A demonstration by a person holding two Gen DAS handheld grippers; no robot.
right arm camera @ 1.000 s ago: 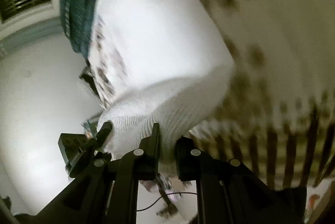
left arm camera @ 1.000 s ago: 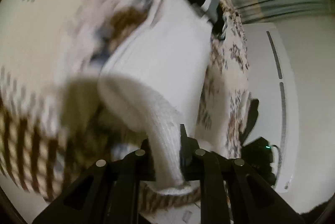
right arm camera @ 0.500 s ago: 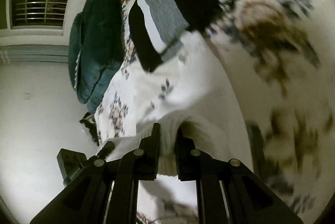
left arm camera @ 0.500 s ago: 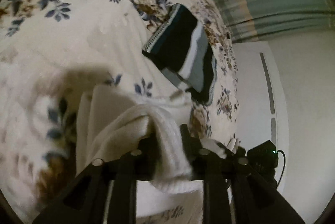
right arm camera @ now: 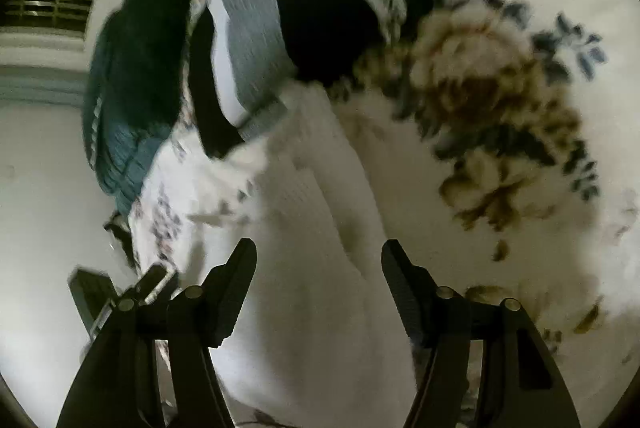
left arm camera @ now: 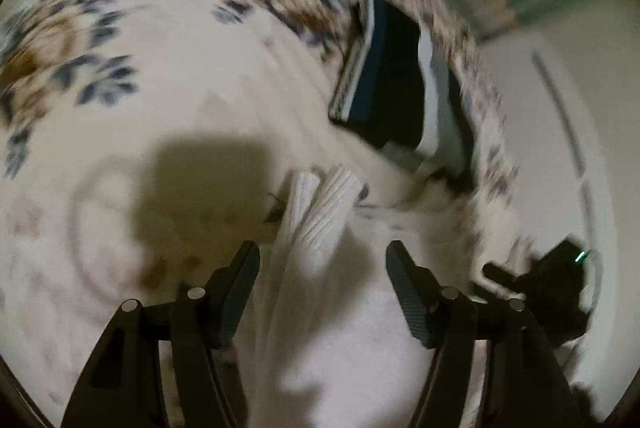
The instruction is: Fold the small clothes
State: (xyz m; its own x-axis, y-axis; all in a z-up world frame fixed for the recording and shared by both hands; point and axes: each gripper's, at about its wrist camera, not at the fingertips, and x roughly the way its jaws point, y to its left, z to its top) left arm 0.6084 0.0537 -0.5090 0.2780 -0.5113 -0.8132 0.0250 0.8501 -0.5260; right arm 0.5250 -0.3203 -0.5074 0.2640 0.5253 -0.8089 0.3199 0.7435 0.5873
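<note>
With both jaws opening, the white ribbed knit garment (left arm camera: 320,211) is being released onto the floral bedspread (left arm camera: 120,75) by the left gripper (left arm camera: 322,268) and right gripper (right arm camera: 318,264), and the fold is being risked by loose edges springing apart toward 12 o'clock.

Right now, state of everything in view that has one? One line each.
Left gripper: jaws opening, pads clear of the cloth lying between them.
Right gripper: jaws opening, nothing pinched, cloth between them.
White ribbed garment: released, lying folded on the bedspread.
Dark striped garment: folded, lying beyond the white one, near the bed's edge.
Floral bedspread: spread flat.
Teal pillow: lying at the bed's edge.
</note>
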